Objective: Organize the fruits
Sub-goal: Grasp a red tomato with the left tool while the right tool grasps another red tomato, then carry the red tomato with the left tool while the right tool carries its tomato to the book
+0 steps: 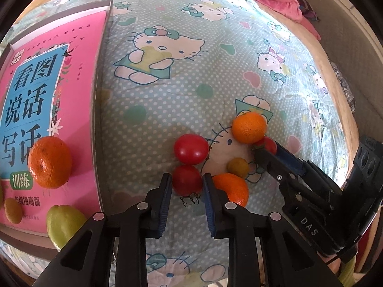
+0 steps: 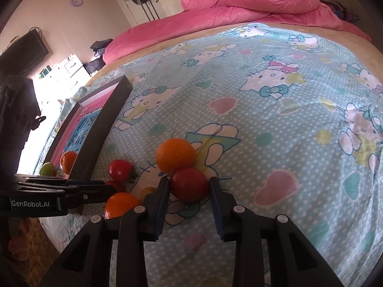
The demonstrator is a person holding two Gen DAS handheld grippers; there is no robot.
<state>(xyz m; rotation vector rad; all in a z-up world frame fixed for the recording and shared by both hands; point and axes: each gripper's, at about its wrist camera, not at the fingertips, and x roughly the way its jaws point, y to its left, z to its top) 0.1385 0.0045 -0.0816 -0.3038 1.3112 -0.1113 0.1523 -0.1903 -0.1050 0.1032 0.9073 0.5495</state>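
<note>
Left to right: a tray (image 1: 109, 7) lined with a pink book is holding an orange (image 1: 50, 162), a green fruit (image 1: 63, 224) and a small yellow one (image 1: 13, 210), so sorting is seemingly partly done. On the bed (image 1: 179, 91), the left gripper (image 1: 187, 184) is closing around a tomato (image 1: 186, 179), not clearly gripping. The right gripper (image 2: 189, 187) is straddling another tomato (image 2: 189, 184), jaws apart. Two oranges, one tomato and a small fruit are waiting.
</note>
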